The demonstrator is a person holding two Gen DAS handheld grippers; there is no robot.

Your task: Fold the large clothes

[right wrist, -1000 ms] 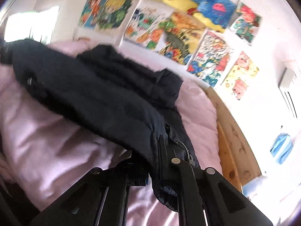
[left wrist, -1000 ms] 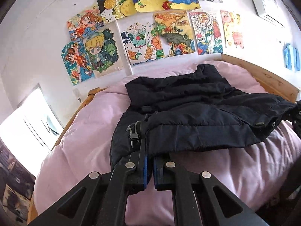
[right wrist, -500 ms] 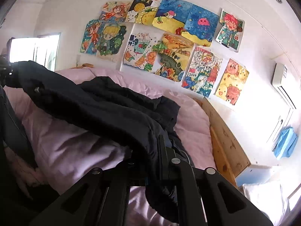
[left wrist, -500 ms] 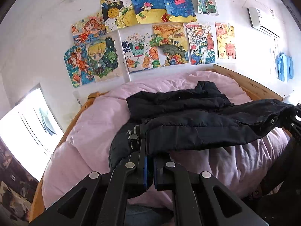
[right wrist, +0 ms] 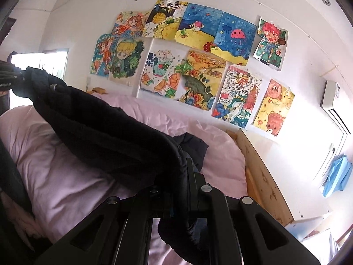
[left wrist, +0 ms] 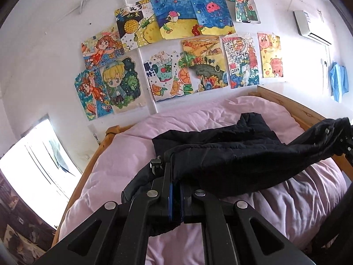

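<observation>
Both ends of the black padded jacket (left wrist: 231,161) have risen since a second ago, so its near edge now hangs stretched above the pink duvet (left wrist: 136,145) while the far part lies on the bed. At the near left, the left hand-held gripper (left wrist: 175,196) is clenched on the jacket hem beside a cord toggle (left wrist: 155,164). At the near right, the right hand-held gripper (right wrist: 179,198) is clenched on the other end. Children's drawings (right wrist: 198,66) cover the far wall.
</observation>
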